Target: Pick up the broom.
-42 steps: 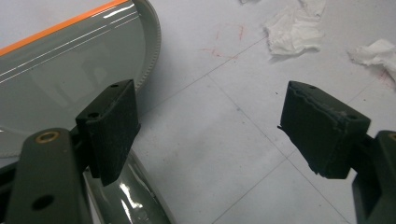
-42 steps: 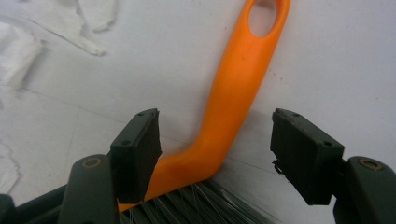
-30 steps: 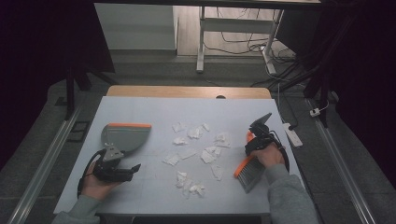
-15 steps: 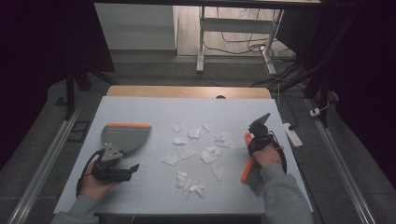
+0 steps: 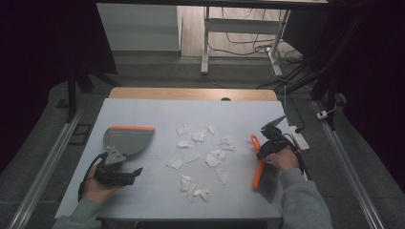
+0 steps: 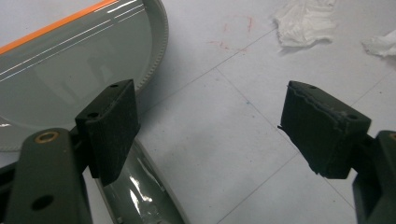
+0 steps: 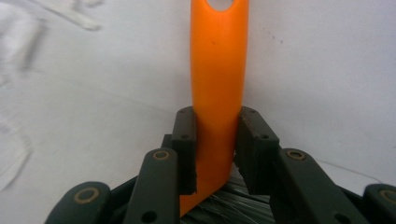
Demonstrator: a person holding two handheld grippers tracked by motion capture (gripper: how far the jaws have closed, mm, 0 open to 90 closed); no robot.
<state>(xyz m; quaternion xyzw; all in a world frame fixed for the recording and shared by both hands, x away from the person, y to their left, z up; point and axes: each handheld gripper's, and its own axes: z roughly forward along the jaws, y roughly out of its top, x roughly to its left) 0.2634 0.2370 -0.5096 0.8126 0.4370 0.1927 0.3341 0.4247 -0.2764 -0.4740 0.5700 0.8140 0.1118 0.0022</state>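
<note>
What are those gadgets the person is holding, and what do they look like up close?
Each hand holds a black gripper, the left gripper and the right gripper. Both have two flat, dark rubbery fingers on matte arms with brass-coloured rivets. A black cable loops from each, and the person wears grey sleeves.

1. The grey plastic dustpan (image 5: 125, 141) at left of the high view carries an orange lip.
2. The hand brush (image 5: 264, 174) at lower right has an orange handle and grey bristles.
3. White crumpled paper scraps (image 5: 200, 155) dot the pale grey table (image 5: 157, 109).
4. Both grippers' jaws are black.
</note>
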